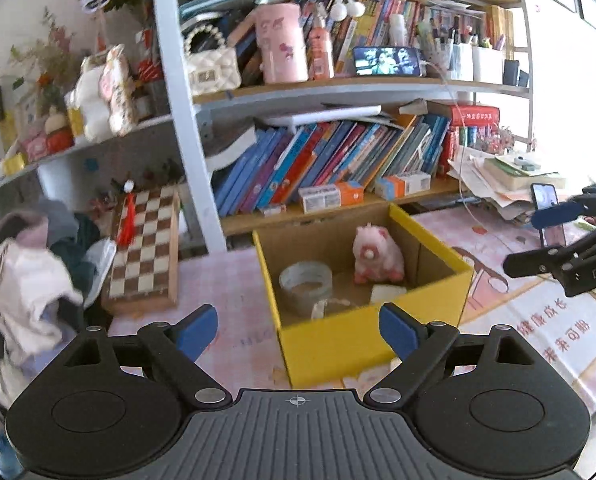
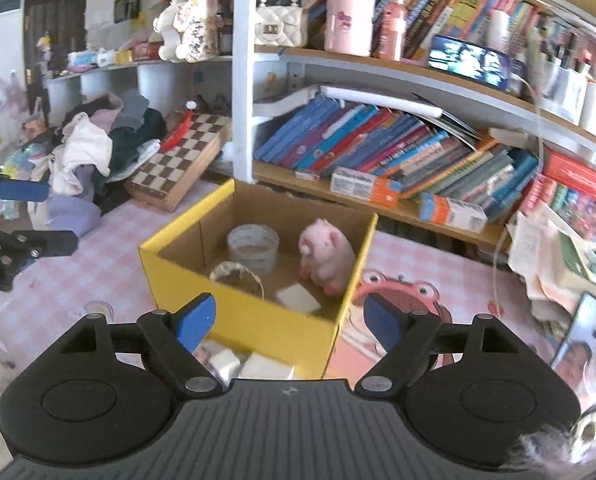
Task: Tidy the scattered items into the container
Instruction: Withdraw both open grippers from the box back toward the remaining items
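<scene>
Below right gripper's left finger (image 2: 196, 320), just outside yellow box (image 2: 258, 320) near wall: two small white blocks (image 2: 254, 364) on pink tablecloth (image 2: 58, 288), side by side, still unpacked. Right gripper (image 2: 286, 322) released, empty, directly above them, nearer hand. Left gripper (image 1: 298, 330) also released, empty, facing box from other side. Inside box: tape roll (image 2: 253, 248), pink plush pig (image 2: 326, 256), white block (image 2: 298, 298).

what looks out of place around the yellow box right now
Two white blocks lie on the pink tablecloth just outside the yellow box's near wall, while the pink plush, tape roll and another white piece sit inside. Both grippers are open and empty.
</scene>
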Action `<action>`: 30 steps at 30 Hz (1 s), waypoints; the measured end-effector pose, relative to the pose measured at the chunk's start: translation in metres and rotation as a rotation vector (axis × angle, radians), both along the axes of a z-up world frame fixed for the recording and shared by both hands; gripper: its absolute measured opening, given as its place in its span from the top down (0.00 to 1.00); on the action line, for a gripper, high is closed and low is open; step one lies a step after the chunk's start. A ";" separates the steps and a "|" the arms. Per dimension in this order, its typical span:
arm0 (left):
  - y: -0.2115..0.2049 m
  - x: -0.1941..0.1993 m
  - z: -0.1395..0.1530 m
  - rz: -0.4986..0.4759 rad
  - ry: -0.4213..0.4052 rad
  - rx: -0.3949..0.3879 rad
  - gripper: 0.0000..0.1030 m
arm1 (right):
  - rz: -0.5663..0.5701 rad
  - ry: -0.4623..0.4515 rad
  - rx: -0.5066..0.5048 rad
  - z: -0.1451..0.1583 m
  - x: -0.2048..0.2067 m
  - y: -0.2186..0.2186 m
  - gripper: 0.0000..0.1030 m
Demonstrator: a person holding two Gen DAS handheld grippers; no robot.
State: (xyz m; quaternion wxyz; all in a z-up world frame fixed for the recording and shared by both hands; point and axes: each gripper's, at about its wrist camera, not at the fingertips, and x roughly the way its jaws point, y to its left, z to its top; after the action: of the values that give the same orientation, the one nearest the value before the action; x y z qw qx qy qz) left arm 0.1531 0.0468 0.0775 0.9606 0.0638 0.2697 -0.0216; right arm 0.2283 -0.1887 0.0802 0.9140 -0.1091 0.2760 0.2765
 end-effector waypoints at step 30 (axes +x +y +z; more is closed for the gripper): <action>-0.015 -0.057 -0.095 0.002 0.211 -0.081 0.12 | -0.131 0.146 -0.058 -0.104 -0.097 0.025 0.19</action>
State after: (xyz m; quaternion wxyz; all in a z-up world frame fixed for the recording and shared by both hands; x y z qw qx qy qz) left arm 0.0963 0.0322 -0.0174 0.9287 0.0219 0.3682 -0.0380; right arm 0.1310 -0.1635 -0.0241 0.9042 -0.0967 0.3561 0.2151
